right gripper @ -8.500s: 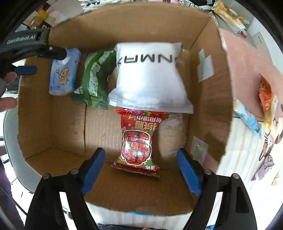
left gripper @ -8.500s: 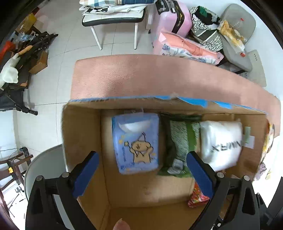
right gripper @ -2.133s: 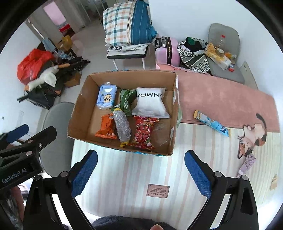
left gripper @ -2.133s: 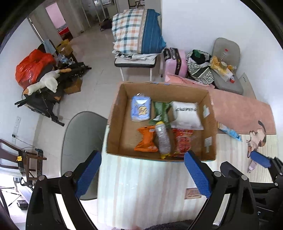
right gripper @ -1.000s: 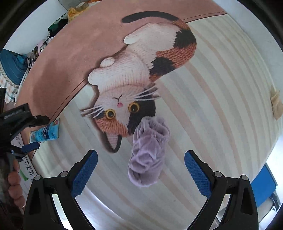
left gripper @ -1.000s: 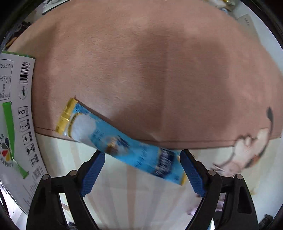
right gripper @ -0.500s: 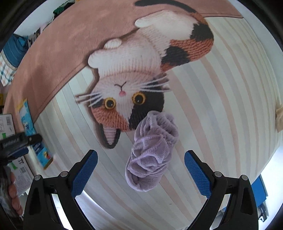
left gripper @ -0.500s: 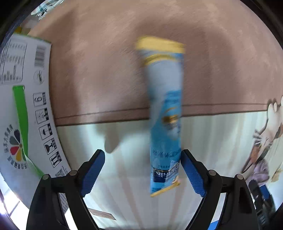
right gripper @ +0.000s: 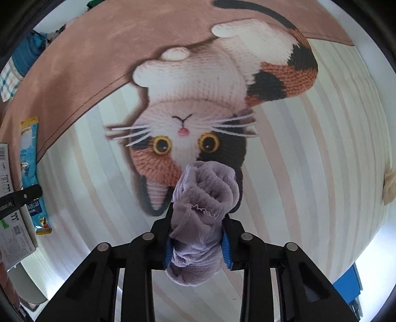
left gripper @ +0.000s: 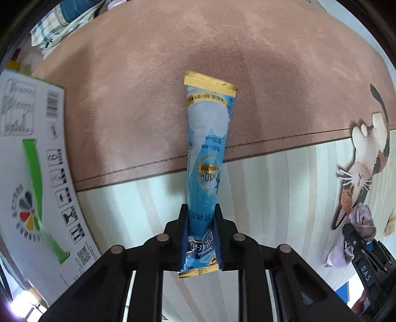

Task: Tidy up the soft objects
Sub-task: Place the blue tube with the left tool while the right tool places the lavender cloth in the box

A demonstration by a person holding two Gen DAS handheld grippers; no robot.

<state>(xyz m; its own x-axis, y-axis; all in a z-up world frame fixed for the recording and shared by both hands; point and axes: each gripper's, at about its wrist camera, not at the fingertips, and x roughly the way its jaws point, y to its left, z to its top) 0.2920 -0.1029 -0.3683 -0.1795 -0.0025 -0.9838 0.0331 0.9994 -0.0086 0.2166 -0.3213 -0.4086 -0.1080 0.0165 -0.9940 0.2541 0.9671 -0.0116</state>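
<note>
My left gripper (left gripper: 200, 237) is shut on the near end of a long blue snack packet (left gripper: 208, 153) with yellow ends, which points away across the rug. My right gripper (right gripper: 197, 237) is shut on a bunched lilac sock (right gripper: 206, 198) over the cat picture. The sock also shows at the right edge of the left wrist view (left gripper: 360, 220), and the packet at the left of the right wrist view (right gripper: 31, 168). The cardboard box's white printed side (left gripper: 29, 173) stands to the left.
A striped rug (right gripper: 309, 153) with a knitted cat picture (right gripper: 198, 104) and a pink band (left gripper: 148, 86) lies under both grippers. A small beige item (right gripper: 389, 183) lies at the right edge. A plaid bundle (left gripper: 61, 17) is at the far left.
Both grippers have closed: the left on the blue packet's near end, the right on the lilac sock. Half a second ago both were open around them.
</note>
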